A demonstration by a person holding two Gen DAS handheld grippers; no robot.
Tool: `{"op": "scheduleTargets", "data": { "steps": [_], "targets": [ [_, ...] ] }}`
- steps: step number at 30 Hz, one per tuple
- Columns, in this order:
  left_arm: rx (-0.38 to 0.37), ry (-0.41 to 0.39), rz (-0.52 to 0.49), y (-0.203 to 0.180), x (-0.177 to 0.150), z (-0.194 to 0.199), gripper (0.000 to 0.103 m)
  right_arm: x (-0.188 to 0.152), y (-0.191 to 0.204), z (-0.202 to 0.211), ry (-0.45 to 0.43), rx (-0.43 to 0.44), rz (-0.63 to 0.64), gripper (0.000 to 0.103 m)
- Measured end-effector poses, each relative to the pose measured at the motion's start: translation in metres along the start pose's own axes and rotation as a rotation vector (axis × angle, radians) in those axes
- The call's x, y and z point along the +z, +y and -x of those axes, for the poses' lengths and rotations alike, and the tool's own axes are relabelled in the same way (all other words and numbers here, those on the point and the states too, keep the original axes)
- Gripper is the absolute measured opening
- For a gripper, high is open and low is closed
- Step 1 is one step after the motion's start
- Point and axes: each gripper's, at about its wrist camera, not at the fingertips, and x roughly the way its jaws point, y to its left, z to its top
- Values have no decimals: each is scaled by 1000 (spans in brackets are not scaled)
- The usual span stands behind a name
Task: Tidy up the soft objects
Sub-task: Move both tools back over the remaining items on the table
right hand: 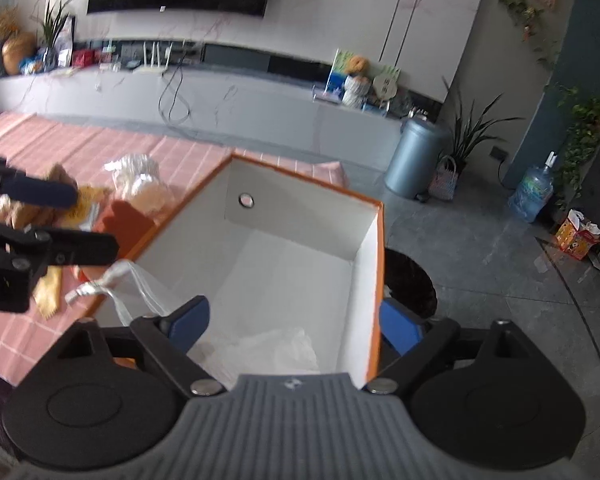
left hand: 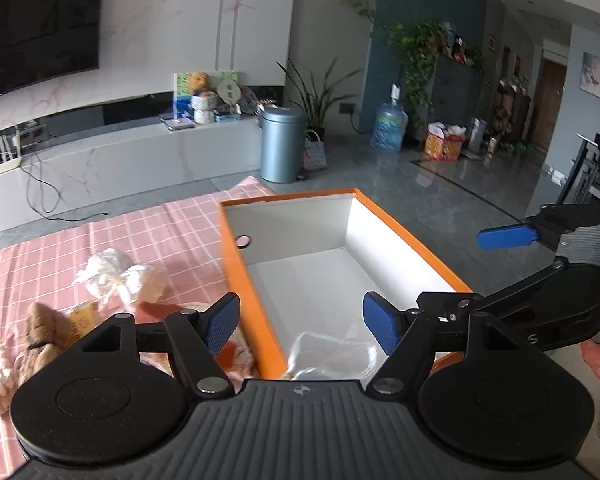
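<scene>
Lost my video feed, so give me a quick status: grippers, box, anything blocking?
Left gripper open, empty. Right gripper open, empty, above orange box. Clear bag in box. More soft items wait on pink cloth. Nothing blocking.

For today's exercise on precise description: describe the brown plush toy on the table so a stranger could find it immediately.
Start at the orange box with white inside walls, standing on the pink checked tablecloth. Beside it lies a pile of bagged soft items; the brown plush toy lies at the pile's end farthest from the box. Unlike its clear-wrapped neighbours, it is bare, fuzzy and brown.
</scene>
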Motion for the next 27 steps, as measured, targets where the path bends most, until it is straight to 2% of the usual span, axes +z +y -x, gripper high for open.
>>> {"op": "scheduleTargets", "data": {
  "steps": [11,16,19,23,27],
  "targets": [
    [117,-72,118,51,-34,39,82,-2,70,14,-180,25,-61,93],
    [164,-84,183,75,-49,54,82,-3,107,16,-253,84,-63,93],
    [188,-101,233,94,-63,64,82,-2,128,12,-256,125,-64,93],
    [240,-121,301,115,-79,78,78,-5,151,6,-250,137,-58,93],
    [276,-104,341,130,-94,85,77,-11,173,4,-266,167,-42,93]
  ]
}}
